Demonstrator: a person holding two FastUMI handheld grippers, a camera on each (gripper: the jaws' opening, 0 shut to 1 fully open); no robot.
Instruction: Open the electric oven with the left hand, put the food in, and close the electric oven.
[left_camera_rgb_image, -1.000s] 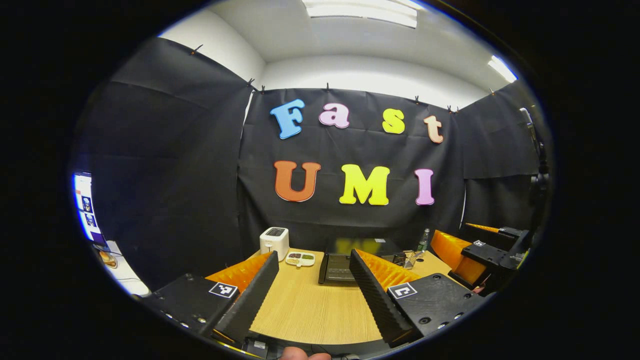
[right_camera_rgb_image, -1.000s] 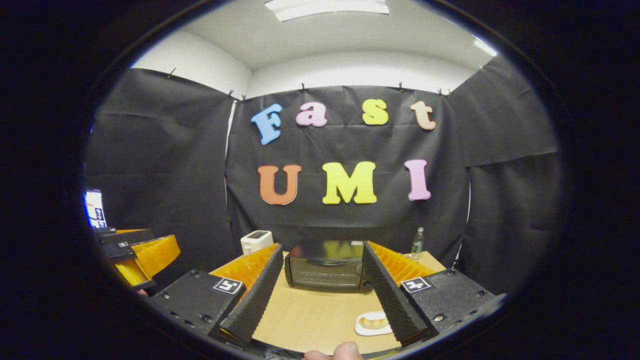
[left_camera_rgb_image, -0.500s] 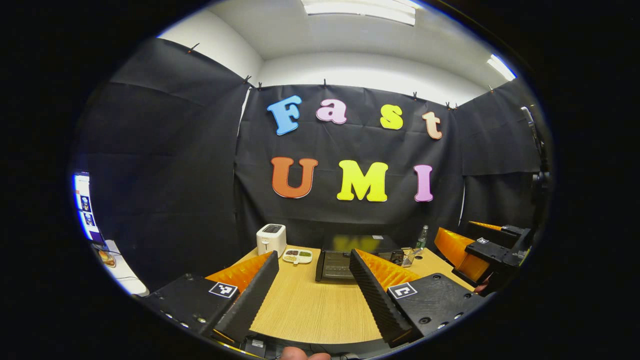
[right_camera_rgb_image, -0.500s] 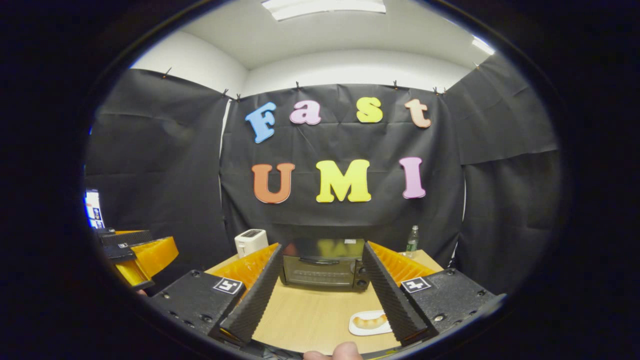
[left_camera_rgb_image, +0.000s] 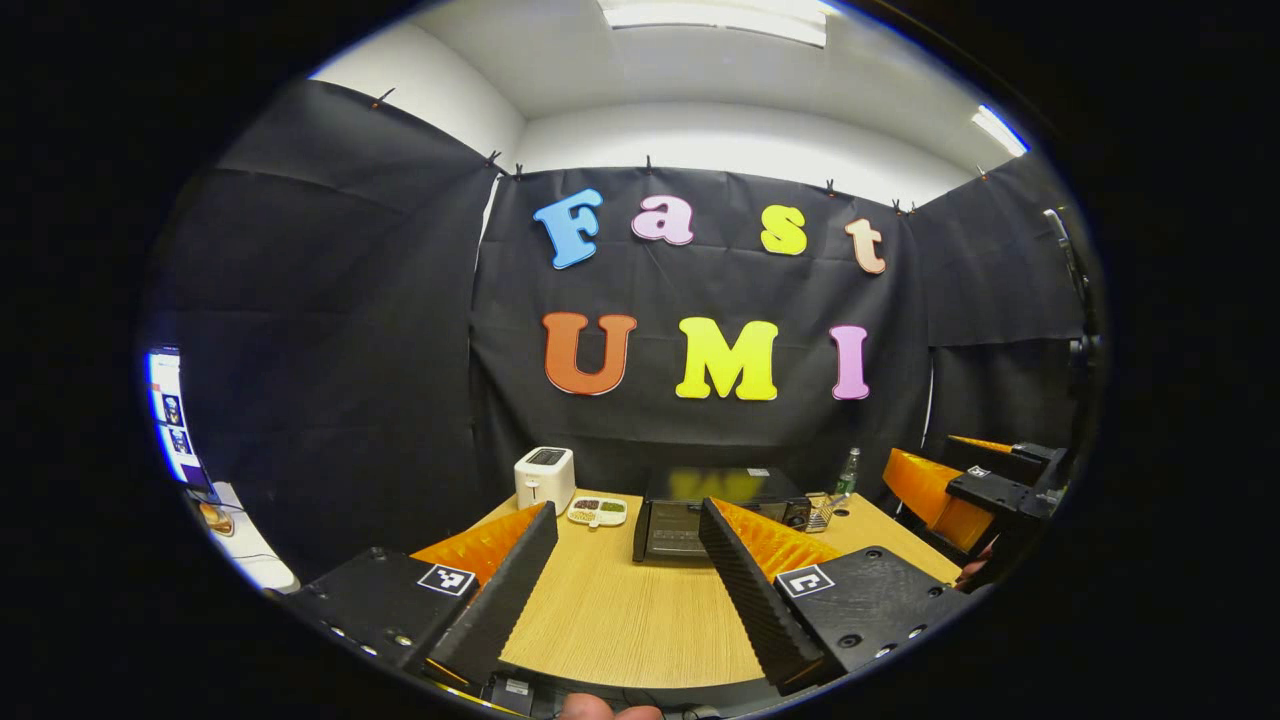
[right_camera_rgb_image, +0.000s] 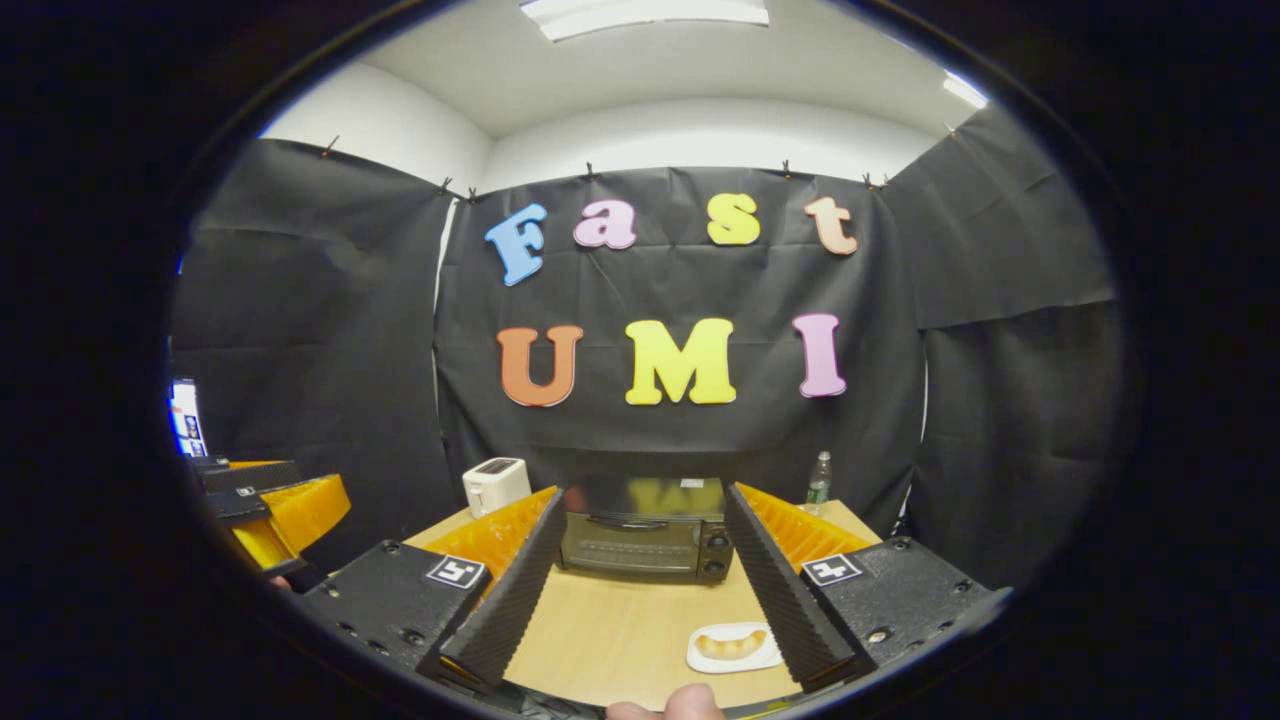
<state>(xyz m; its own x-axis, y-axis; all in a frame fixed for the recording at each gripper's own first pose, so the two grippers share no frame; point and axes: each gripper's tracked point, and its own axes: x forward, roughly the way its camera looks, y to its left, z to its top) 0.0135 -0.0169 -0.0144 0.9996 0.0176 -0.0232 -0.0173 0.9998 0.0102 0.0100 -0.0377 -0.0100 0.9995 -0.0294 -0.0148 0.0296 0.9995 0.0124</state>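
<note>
Nothing readable on any of the gear here: the white two-slot toaster, the oven and the bottle are all too small to make out a brand, and the only markings up close are the little black-and-white square tags on the gripper bodies.

In the left gripper view, going left to right: a lit screen at the far left edge, cut off by the lens. The left gripper has its fingers spread wide, holding nothing, hovering over the light wooden tabletop without touching it. Past the toaster sits a small white divided tray with what looks like nuts or beans, hard to say. Then the black electric oven, door closed, at the back of the tabletop; its right part is hidden behind the gripper's right finger. A wire holder and a clear plastic bottle with a green cap stand beside it. The other gripper pokes in at the far right edge.

In the right gripper view, the right gripper is also released, fingers wide apart and empty, framing the oven front with its handle and two knobs. The food, a pale bread roll on a small white plate, sits on the tabletop in front of the oven, partly hidden by the right finger. A fingertip peeks in at the bottom.
</note>
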